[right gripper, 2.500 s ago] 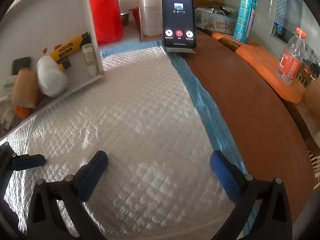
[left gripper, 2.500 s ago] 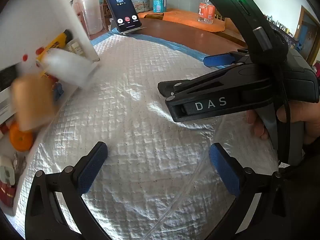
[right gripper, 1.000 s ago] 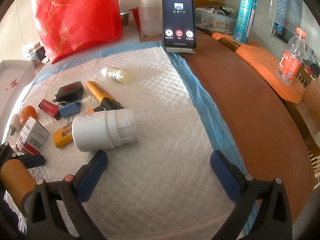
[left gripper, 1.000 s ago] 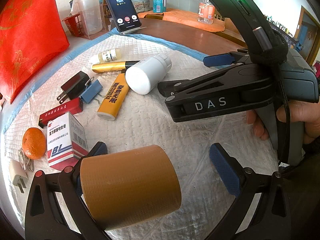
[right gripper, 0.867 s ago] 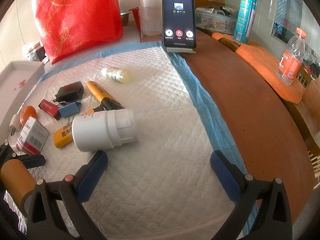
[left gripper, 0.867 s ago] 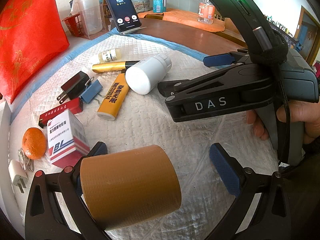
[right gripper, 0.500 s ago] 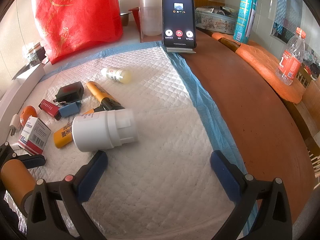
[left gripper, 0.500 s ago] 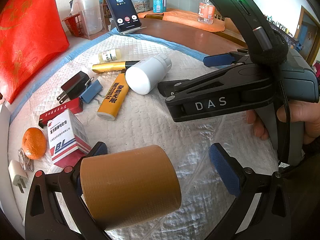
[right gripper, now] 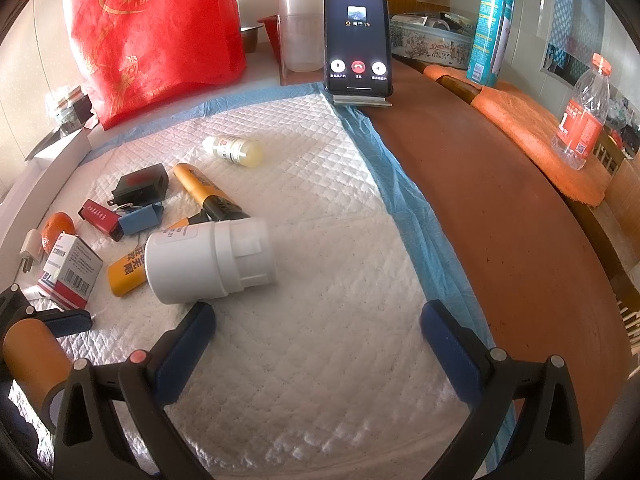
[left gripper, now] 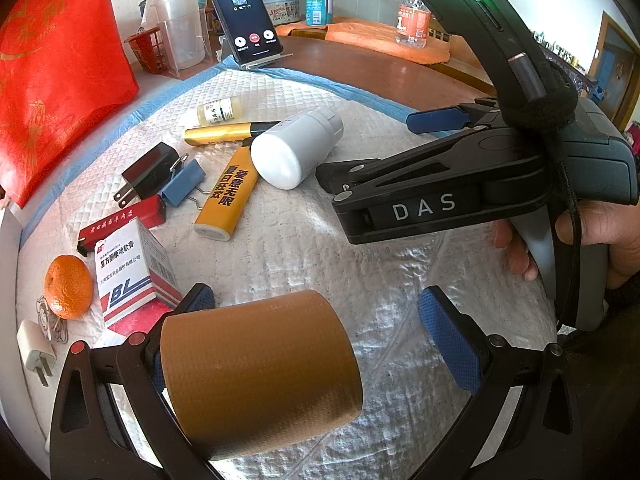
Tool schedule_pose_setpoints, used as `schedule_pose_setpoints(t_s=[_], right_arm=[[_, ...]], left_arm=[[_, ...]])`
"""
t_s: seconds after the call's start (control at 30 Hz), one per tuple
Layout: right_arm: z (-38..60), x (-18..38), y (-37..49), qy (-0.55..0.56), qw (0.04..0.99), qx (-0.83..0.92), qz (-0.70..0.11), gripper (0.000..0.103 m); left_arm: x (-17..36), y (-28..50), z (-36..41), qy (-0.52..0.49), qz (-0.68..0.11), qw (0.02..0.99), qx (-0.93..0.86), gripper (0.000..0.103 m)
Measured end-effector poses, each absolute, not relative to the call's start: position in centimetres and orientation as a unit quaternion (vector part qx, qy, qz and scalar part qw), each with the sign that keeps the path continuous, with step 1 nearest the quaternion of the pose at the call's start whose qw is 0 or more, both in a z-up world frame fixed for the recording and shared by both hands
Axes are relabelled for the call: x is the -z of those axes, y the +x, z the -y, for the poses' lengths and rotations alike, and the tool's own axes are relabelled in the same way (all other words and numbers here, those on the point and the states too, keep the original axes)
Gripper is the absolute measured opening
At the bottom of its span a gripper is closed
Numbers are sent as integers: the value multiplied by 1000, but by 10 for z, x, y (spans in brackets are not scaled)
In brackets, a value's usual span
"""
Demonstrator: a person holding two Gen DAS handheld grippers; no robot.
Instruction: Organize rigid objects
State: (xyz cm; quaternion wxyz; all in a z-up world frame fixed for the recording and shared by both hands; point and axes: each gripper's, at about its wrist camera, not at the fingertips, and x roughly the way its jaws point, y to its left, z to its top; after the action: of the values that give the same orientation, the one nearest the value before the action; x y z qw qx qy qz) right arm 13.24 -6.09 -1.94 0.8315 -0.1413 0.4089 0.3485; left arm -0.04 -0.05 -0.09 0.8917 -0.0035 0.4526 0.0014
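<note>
Bare pad [right gripper: 320, 340] before both gripper pairs, each spread wide; clutter [right gripper: 152, 232] leftward.

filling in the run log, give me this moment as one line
left claw: open, brown tape roll against one finger | right claw: open, empty | white bottle: lying on pad

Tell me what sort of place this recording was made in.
Most likely a home, at a round brown wooden dining table. A blue biscuit tin, a clear plastic drink bottle with a red label and a red gift bag sit around a white quilted pad strewn with household odds.
</note>
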Motion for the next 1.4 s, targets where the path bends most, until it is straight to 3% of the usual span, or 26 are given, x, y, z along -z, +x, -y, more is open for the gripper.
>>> schedule_pose_setpoints(t_s=[1.13,1.3,1.4], right_arm=[[61,19,133,-138,832,-350,-408,103],[80,4,132,-90,818,-407,-397,103],[95,-25,122,-82,828,-446,-328,103]], left_arm=[[-9,-8,-2,-20,-459,888,-32,103],[-75,-75,-27,-46,-380,919,-97,103],[-99,-131,-60,-88,-323,925,-181,103]])
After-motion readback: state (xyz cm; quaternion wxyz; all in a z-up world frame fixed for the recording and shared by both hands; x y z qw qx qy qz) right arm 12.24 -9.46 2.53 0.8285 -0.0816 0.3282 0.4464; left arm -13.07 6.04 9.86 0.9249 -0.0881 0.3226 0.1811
